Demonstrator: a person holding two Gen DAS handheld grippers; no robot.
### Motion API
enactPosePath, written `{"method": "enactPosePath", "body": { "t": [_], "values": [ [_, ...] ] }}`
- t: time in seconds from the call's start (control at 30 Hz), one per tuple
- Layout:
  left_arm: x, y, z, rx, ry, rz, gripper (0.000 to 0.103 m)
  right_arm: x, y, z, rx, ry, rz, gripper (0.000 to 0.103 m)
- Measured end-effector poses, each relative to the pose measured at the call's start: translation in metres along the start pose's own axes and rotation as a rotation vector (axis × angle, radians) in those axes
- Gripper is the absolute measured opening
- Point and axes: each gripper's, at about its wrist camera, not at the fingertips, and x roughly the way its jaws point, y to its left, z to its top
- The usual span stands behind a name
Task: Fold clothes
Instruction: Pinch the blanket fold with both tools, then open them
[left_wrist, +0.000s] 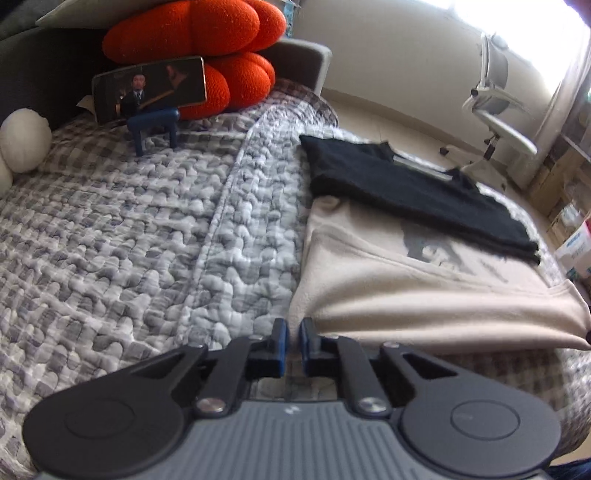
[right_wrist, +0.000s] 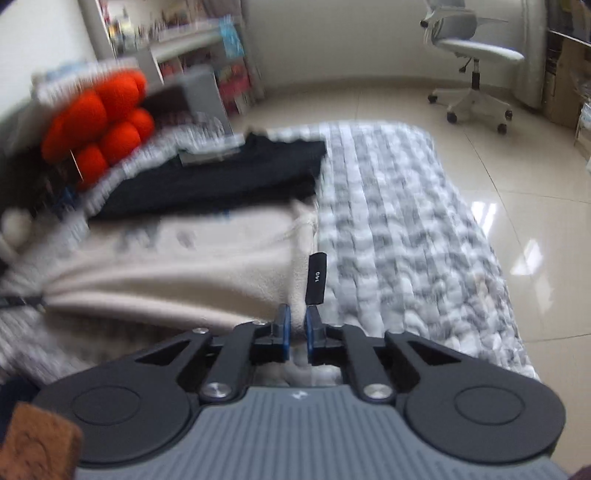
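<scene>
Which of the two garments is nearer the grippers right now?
The cream sweatshirt: its near hem lies at both grippers' tips. The black top lies beyond it.

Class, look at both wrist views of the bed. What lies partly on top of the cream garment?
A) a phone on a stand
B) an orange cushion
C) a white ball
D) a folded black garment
D: the folded black garment overlaps the far end of the cream garment, while the other things sit farther back near the headboard.

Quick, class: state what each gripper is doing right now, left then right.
Left gripper: closed at the near corner of the cream garment; a grip on the cloth cannot be told.
Right gripper: closed at the cream garment's near edge; a grip cannot be told.
</scene>
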Motion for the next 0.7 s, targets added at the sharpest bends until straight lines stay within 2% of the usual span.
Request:
{"method": "enactPosePath", "body": {
  "t": [0.07, 0.13, 0.17, 0.2, 0.27, 0.3, 0.37, 0.47, 0.6, 0.67, 0.7],
  "values": [
    [0.006, 0.000, -0.001, 0.010, 0.009, 0.007, 0.009, 0.016, 0.004, -0.007, -0.044, 0.032, -0.045, 0.010],
    [0.003, -0.001, 0.001, 0.032, 0.002, 0.009, 0.014, 0.009, 0.004, -0.004, -0.064, 0.017, -0.014, 0.012],
    [0.001, -0.002, 0.002, 0.043, -0.001, 0.011, 0.020, 0.005, 0.004, -0.003, -0.073, 0.009, 0.001, 0.014],
    [-0.002, 0.000, 0.003, 0.048, -0.008, 0.014, 0.032, 0.002, 0.001, -0.001, -0.062, 0.004, 0.018, 0.018],
    [-0.009, 0.006, 0.007, 0.048, -0.031, 0.017, 0.044, -0.005, -0.006, 0.006, -0.044, -0.032, 0.022, 0.028],
    [-0.012, 0.010, 0.010, 0.041, -0.048, 0.013, 0.046, -0.007, -0.009, 0.010, -0.035, -0.050, 0.025, 0.031],
    [-0.012, 0.016, 0.019, 0.016, -0.069, 0.007, 0.046, -0.005, -0.013, 0.022, -0.025, -0.059, 0.036, 0.034],
    [-0.003, 0.018, 0.035, 0.003, -0.085, -0.058, 0.050, 0.011, -0.011, 0.037, -0.046, -0.057, 0.048, 0.034],
    [0.023, 0.007, 0.047, 0.028, -0.072, -0.091, 0.050, 0.034, -0.007, 0.049, -0.068, -0.048, 0.056, 0.034],
    [0.034, 0.000, 0.047, 0.060, -0.064, -0.087, 0.047, 0.043, -0.006, 0.049, -0.070, -0.035, 0.040, 0.032],
    [0.039, -0.003, 0.046, 0.080, -0.062, -0.080, 0.036, 0.048, -0.005, 0.048, -0.070, -0.026, 0.030, 0.029]
  ]
}}
